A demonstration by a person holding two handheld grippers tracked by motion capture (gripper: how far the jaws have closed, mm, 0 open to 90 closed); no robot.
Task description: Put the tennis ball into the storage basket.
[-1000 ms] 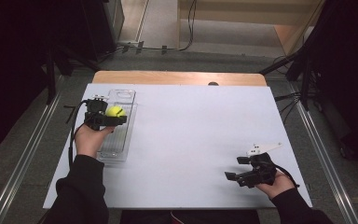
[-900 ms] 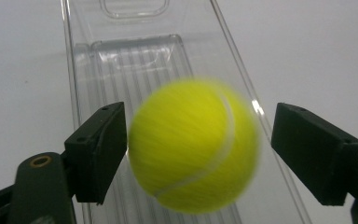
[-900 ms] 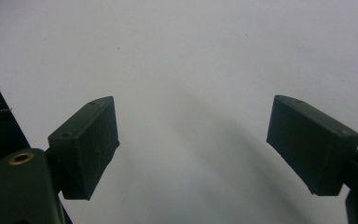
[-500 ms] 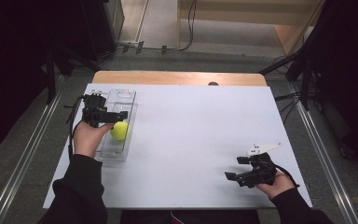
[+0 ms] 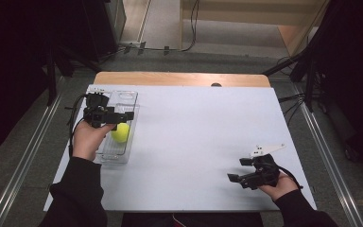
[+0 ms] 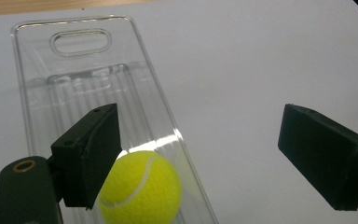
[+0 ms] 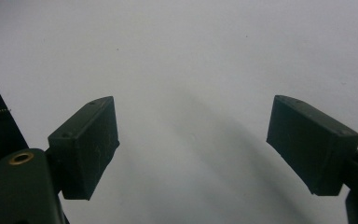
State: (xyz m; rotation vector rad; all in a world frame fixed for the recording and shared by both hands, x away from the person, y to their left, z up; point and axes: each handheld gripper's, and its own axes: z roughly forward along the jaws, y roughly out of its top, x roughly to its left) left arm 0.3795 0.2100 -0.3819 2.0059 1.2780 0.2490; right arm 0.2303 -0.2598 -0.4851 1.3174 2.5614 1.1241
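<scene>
A yellow tennis ball [image 5: 120, 133] [image 6: 140, 189] lies in a clear plastic tray [image 5: 123, 100] [image 6: 79, 70] at the table's left edge, toward the tray's near end. My left gripper [image 5: 123, 115] [image 6: 214, 158] hovers just above the tray, open, its jaws wide apart and free of the ball, which sits below the left jaw. At the table's near right, my right gripper [image 5: 238, 170] [image 7: 193, 149] stands open over bare white tabletop, nothing between its jaws.
The white table [image 5: 203, 127] has a wooden strip [image 5: 179, 79] along its far edge. The tray has a handle slot [image 6: 80, 42] at its far end. Dark equipment and cables surround the table on the floor.
The left gripper held the ball over the tray a second ago. It has opened and the ball has dropped into the tray, resting nearer the person. The right gripper has stayed put.
</scene>
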